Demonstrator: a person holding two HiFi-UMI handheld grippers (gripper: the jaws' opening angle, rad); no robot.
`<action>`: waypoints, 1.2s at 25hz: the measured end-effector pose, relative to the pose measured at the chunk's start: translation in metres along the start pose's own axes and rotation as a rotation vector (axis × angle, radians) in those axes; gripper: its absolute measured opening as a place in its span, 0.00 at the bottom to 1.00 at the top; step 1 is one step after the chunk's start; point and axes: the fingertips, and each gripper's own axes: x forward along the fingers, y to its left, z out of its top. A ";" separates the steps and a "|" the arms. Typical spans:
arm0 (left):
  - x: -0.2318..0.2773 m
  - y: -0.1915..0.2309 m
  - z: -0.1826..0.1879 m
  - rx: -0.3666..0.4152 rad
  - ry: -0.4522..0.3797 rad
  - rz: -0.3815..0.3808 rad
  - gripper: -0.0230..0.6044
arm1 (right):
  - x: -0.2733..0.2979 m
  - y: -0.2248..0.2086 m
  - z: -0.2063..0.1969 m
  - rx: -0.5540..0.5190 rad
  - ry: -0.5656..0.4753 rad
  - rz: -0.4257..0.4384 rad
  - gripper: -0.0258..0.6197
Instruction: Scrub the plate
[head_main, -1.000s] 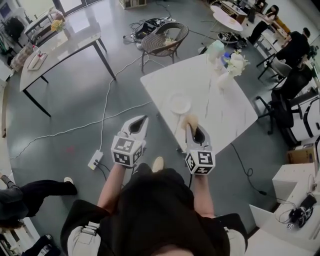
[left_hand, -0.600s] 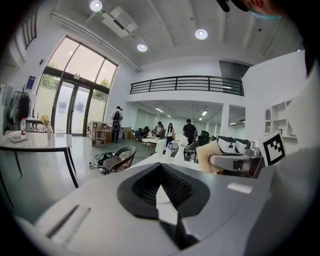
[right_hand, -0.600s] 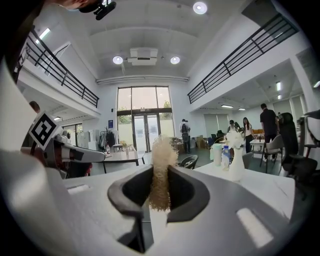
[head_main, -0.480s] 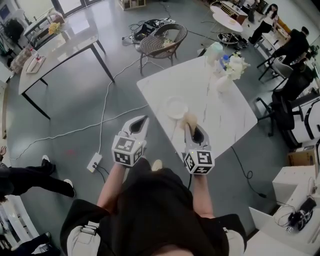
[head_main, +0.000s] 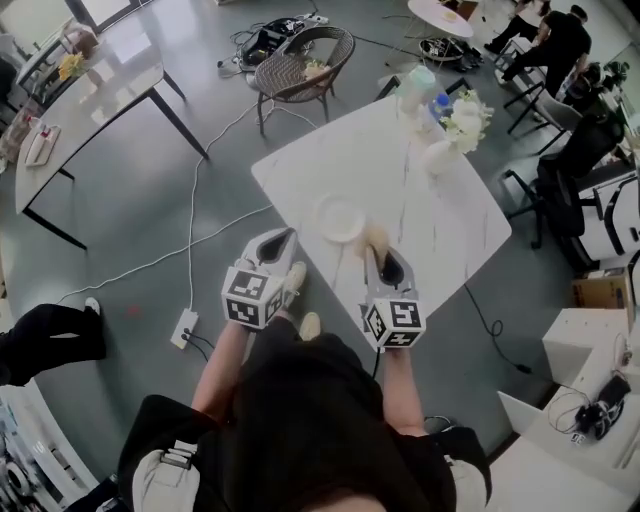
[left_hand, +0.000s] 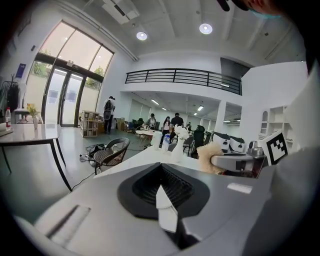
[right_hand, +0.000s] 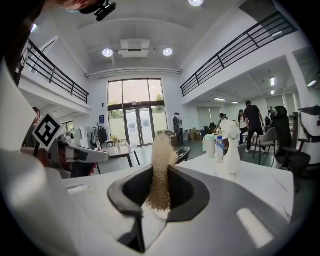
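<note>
1. Clamping a tan sponge (right_hand: 161, 167) upright between its jaws, the right gripper (head_main: 378, 252) hovers just right of the white plate (head_main: 339, 218).
2. Left gripper (head_main: 283, 240), jaws pressed together on nothing, hangs left of the plate, off the worktop (head_main: 455, 235) edge.
3. Beyond the plate stands a white vase (head_main: 441, 156).
</note>
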 end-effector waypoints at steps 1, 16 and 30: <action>0.009 0.004 0.002 -0.001 0.008 -0.008 0.05 | 0.007 -0.003 -0.001 0.005 0.008 -0.006 0.15; 0.119 0.042 -0.041 -0.040 0.202 -0.129 0.05 | 0.094 -0.041 -0.043 0.071 0.166 -0.077 0.15; 0.177 0.052 -0.111 -0.131 0.416 -0.172 0.05 | 0.127 -0.064 -0.098 0.149 0.257 -0.125 0.15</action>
